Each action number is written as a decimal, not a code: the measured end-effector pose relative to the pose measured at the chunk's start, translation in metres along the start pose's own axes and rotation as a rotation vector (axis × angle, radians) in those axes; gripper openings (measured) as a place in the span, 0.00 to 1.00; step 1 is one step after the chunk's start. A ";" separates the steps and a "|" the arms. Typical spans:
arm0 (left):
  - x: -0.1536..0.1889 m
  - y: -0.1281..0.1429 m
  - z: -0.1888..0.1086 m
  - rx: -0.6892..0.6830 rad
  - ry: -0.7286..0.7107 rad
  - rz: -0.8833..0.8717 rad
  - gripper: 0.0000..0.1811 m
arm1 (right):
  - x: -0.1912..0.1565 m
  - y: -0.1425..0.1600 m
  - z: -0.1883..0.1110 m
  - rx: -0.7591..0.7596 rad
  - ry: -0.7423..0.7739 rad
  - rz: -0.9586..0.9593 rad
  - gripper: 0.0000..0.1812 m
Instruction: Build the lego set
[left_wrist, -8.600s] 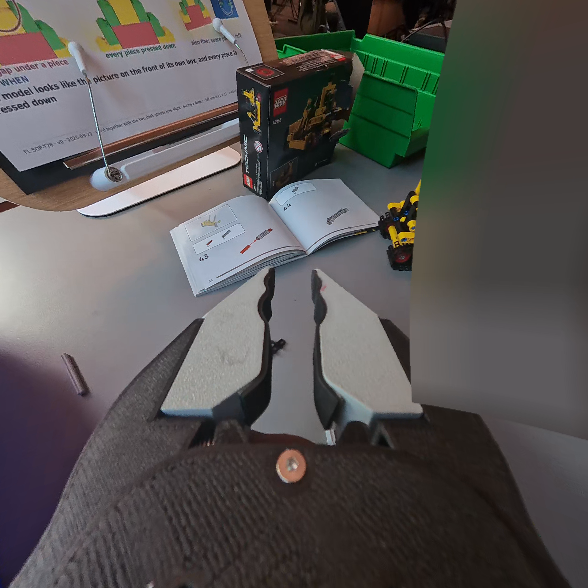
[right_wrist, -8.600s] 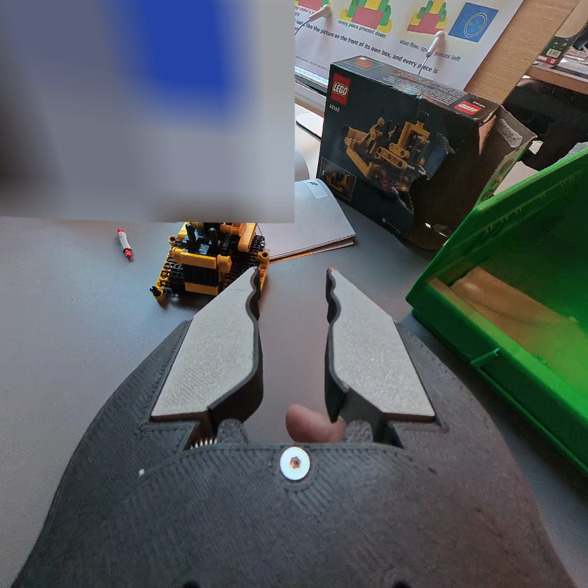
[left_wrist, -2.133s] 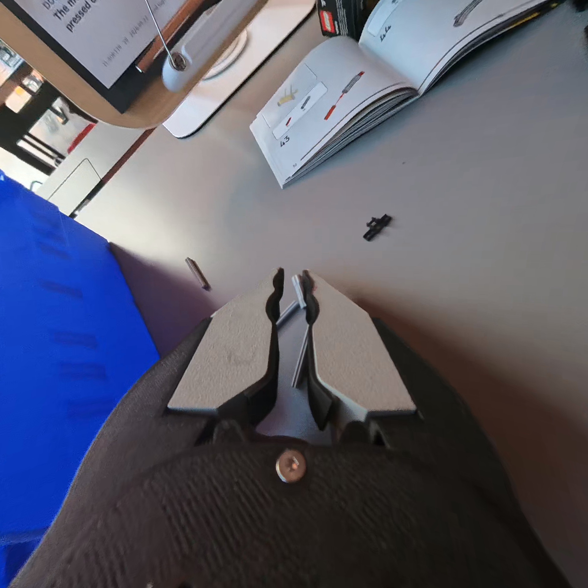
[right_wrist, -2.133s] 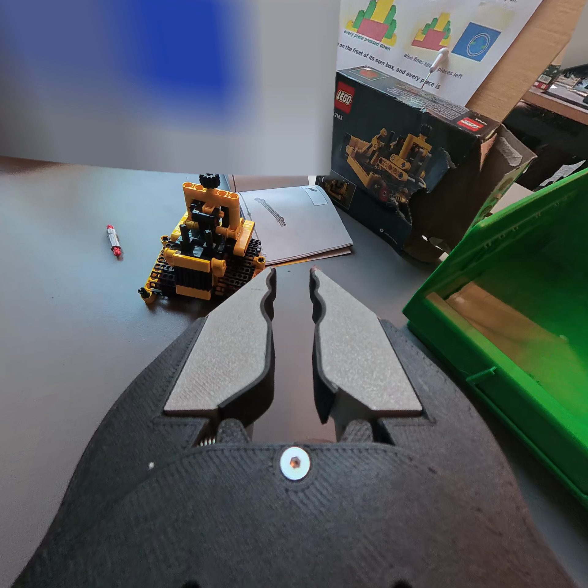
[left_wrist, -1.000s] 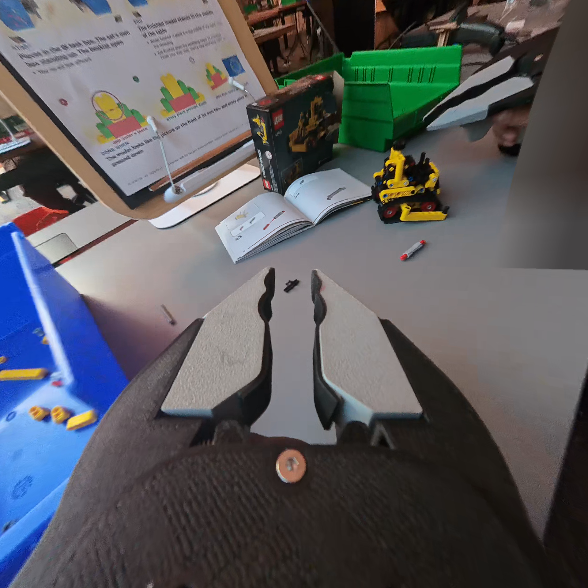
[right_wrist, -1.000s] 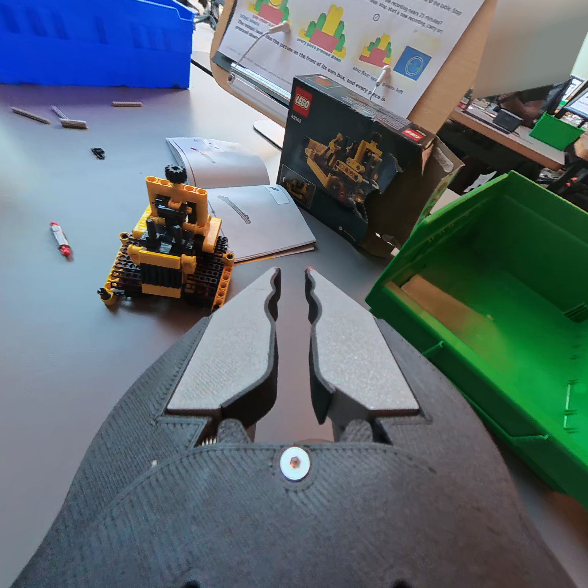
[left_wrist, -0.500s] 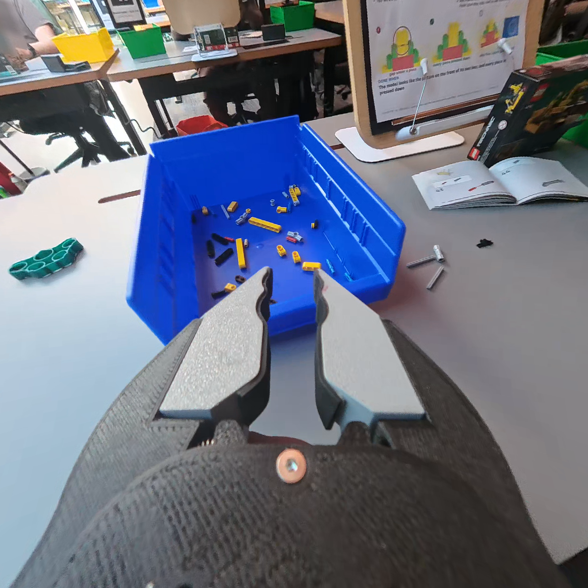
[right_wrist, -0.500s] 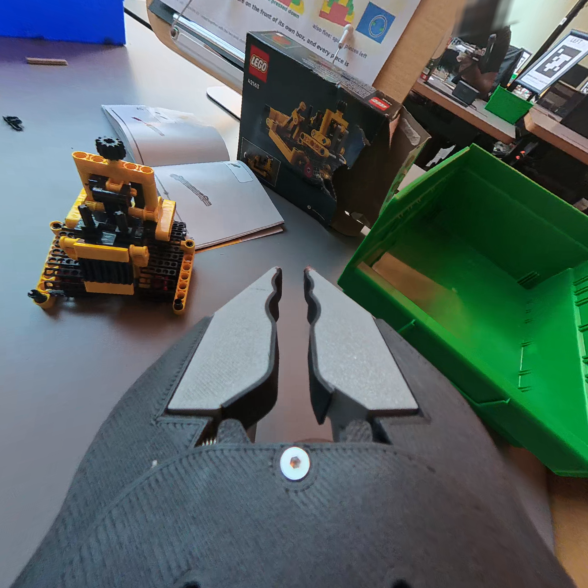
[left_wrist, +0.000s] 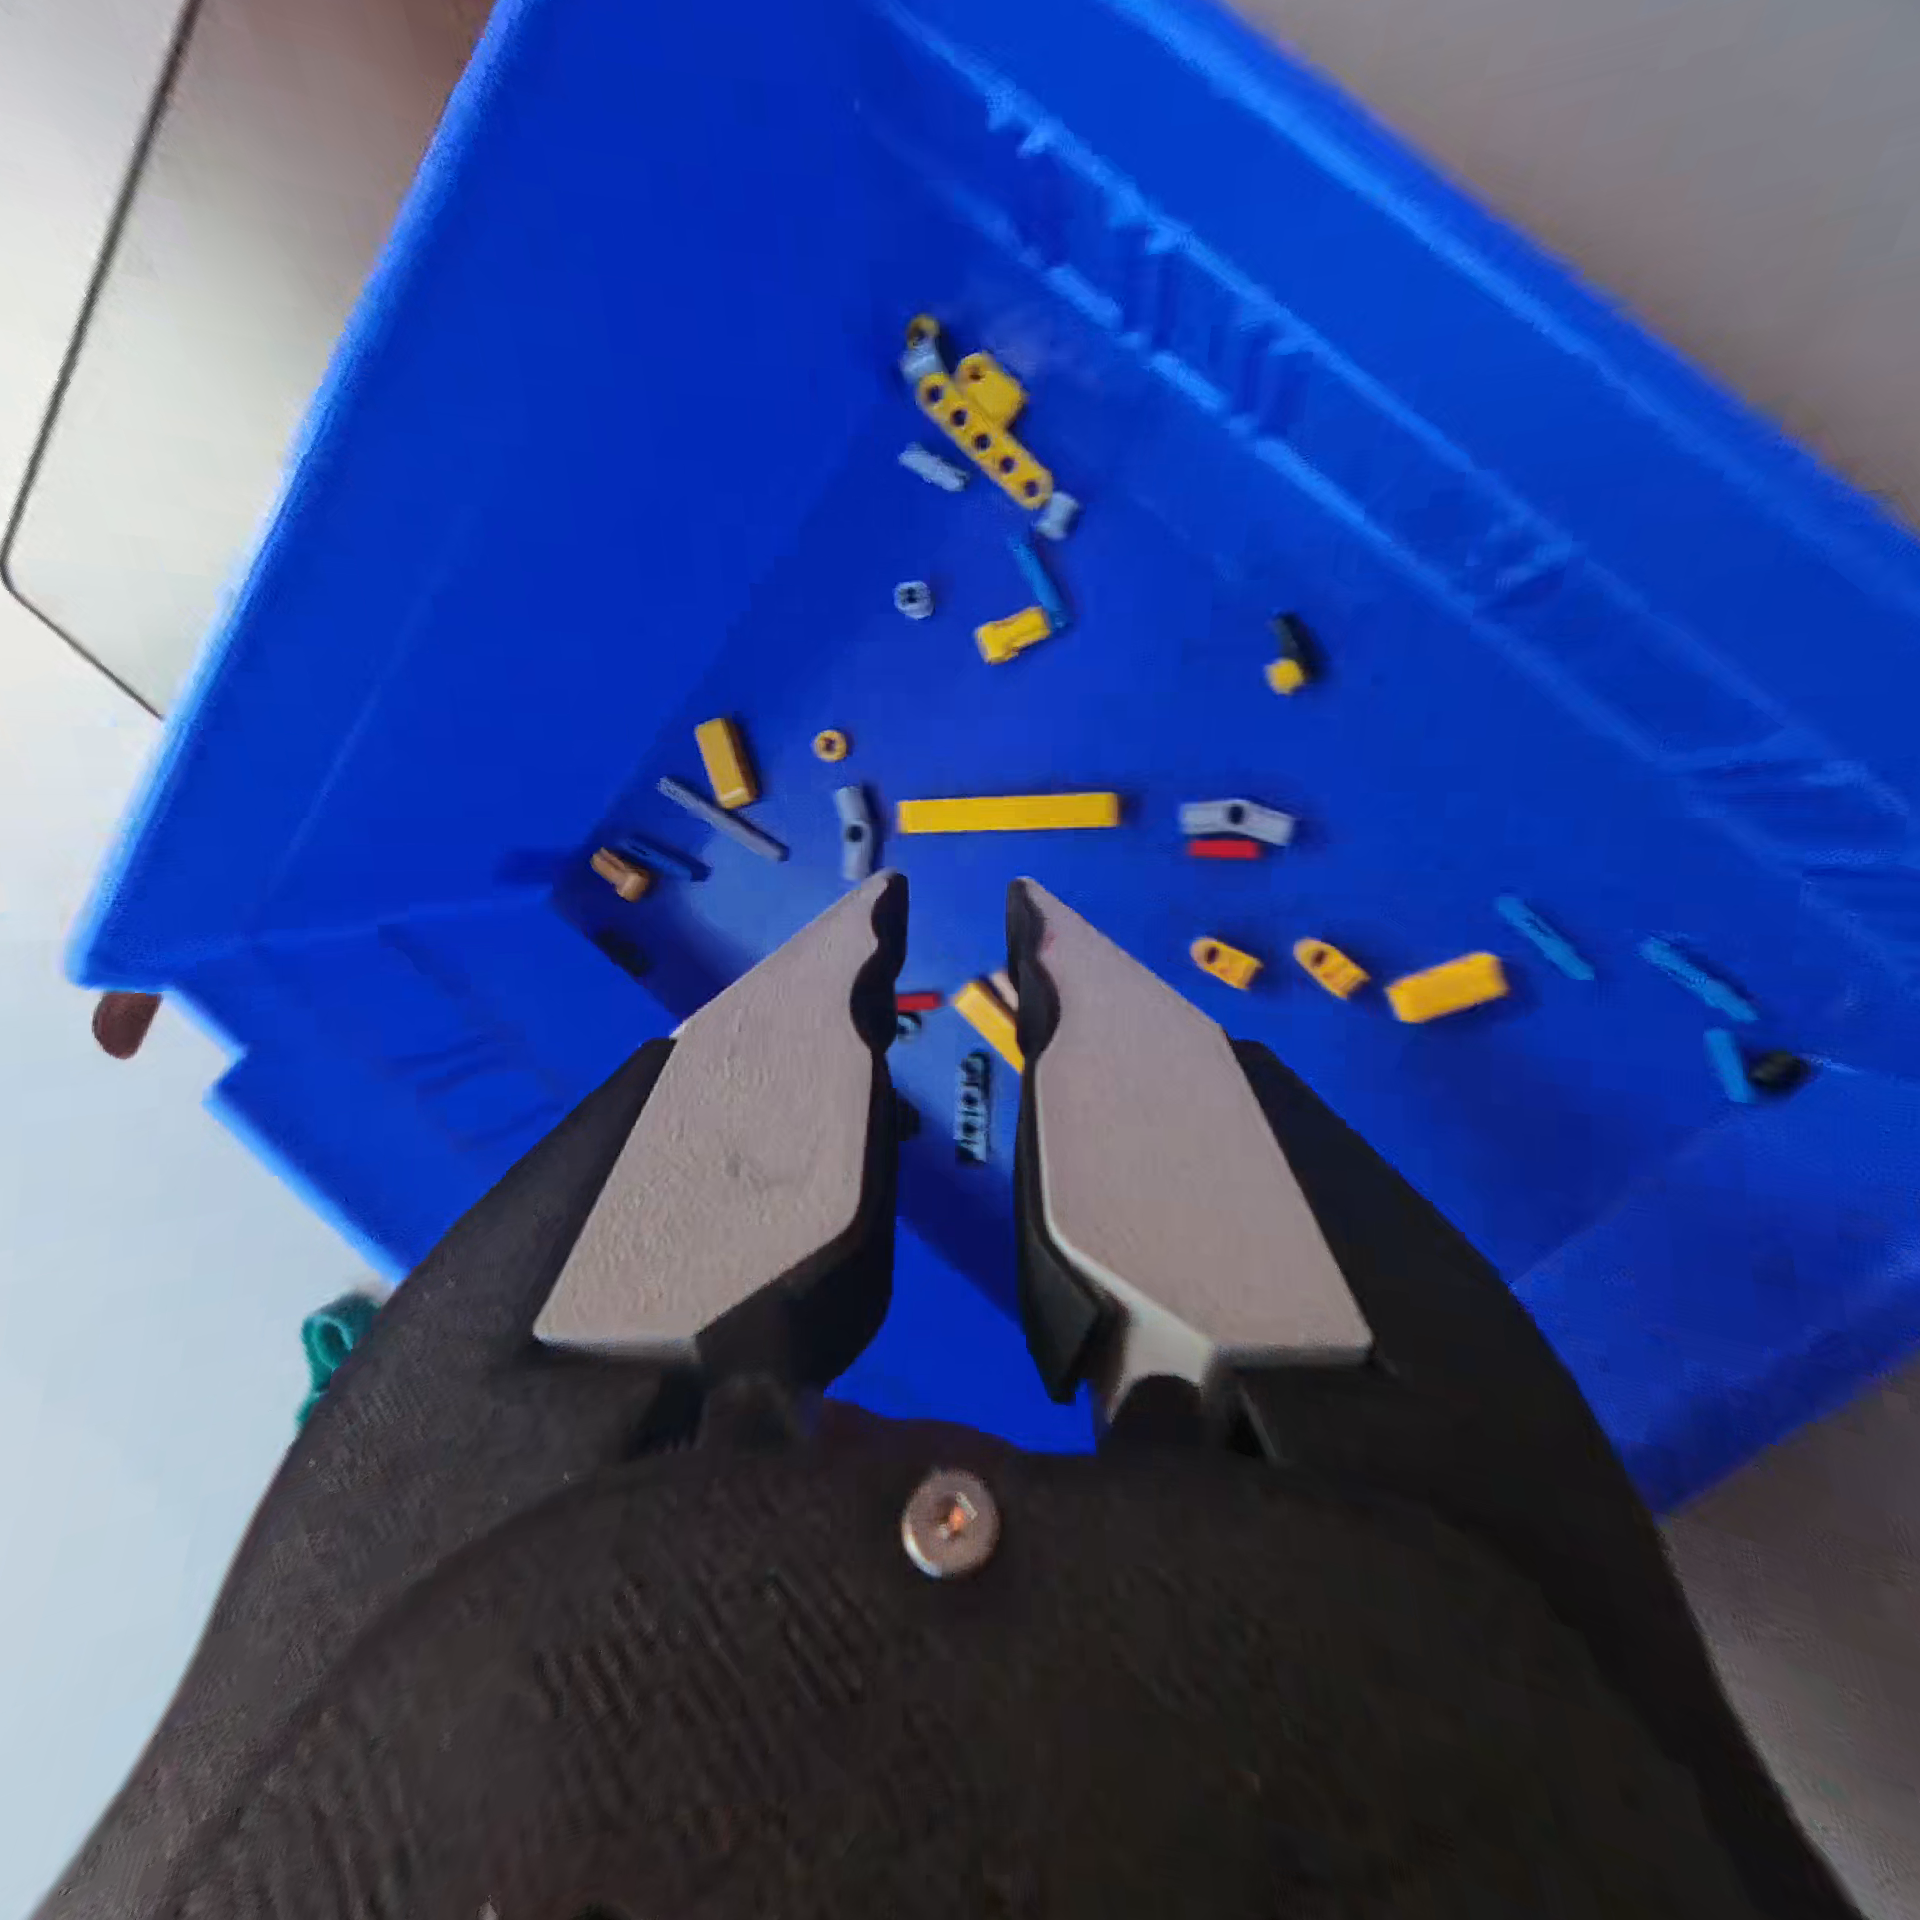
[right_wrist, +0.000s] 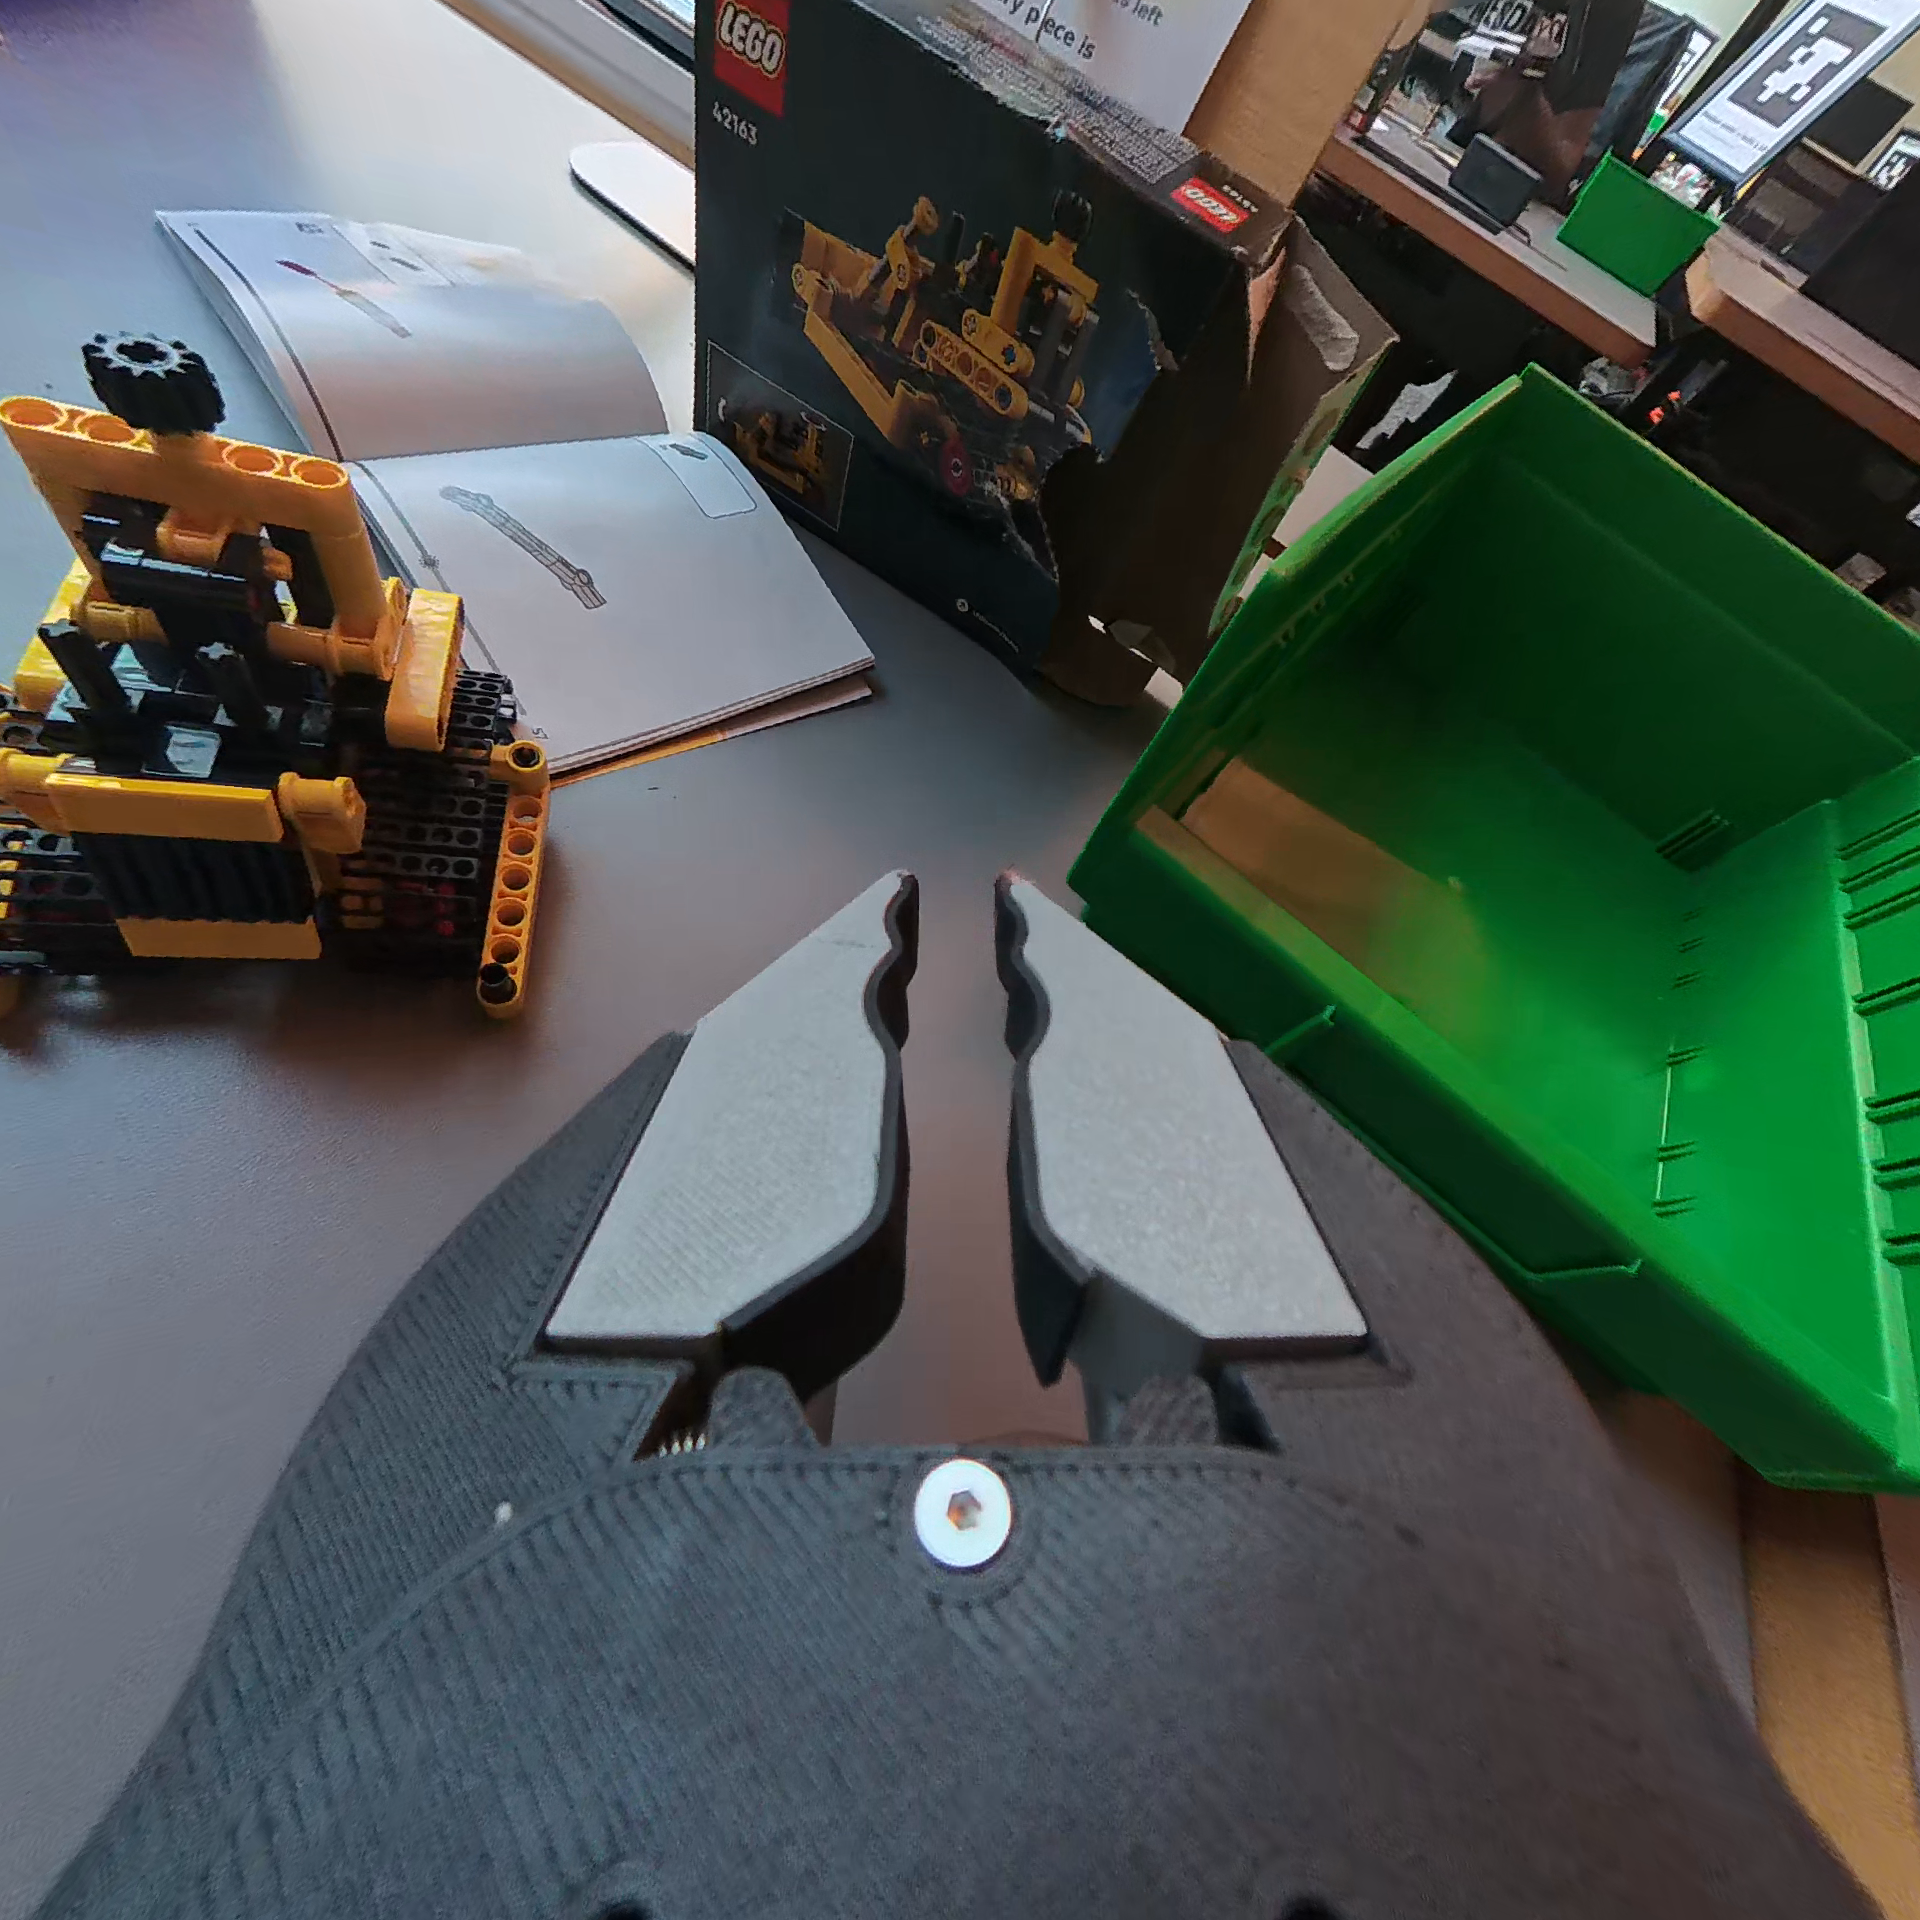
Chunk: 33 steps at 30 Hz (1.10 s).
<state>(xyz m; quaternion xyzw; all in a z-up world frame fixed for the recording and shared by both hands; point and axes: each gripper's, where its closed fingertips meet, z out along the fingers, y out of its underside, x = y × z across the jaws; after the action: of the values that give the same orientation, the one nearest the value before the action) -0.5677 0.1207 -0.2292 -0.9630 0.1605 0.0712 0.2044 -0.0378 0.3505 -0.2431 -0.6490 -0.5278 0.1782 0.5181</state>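
Through my left wrist view, my left gripper (left_wrist: 956, 894) hangs over the blue bin (left_wrist: 436, 582), pointing down into it. Its fingers are apart with nothing between them. Loose pieces lie scattered on the bin floor: a long yellow beam (left_wrist: 1008, 812) just beyond my fingertips, a grey connector (left_wrist: 1236, 821) with a small red piece (left_wrist: 1224, 850) to the right of it, a yellow holed beam (left_wrist: 982, 436) farther off, and a short yellow brick (left_wrist: 1446, 985) to the right. Between my fingers, lower down, I glimpse a yellow piece and a dark one, too blurred to name. I judge I am choosing the next part, though which one I cannot tell.

Through my right wrist view, my right gripper (right_wrist: 956, 883) hovers low over the grey table (right_wrist: 208, 1195), fingers slightly apart and empty. The bulldozer model (right_wrist: 260, 707) stands to the left, near but untouched: tracks, body, yellow frame and a black gear on top are all assembled. Behind it the instruction booklet (right_wrist: 582, 561) lies open, with the set's box (right_wrist: 935, 343) standing beyond. A green bin (right_wrist: 1558, 935) sits to the right, apparently empty.

The model looks largely built; judging by the many pieces in the blue bin, several steps remain.
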 end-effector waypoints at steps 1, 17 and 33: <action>-0.015 0.001 0.009 -0.049 -0.013 -0.027 0.09 | 0.000 0.000 0.000 -0.002 0.002 -0.004 0.07; -0.023 0.012 0.063 -0.247 0.105 -0.035 0.03 | 0.009 0.001 -0.001 0.002 0.052 0.015 0.05; 0.066 -0.081 -0.093 0.279 0.239 0.051 0.03 | 0.003 -0.005 -0.004 0.037 0.031 -0.011 0.04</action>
<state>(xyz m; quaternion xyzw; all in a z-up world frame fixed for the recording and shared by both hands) -0.4719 0.1338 -0.1276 -0.9225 0.2164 -0.0615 0.3137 -0.0359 0.3507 -0.2360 -0.6392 -0.5197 0.1751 0.5391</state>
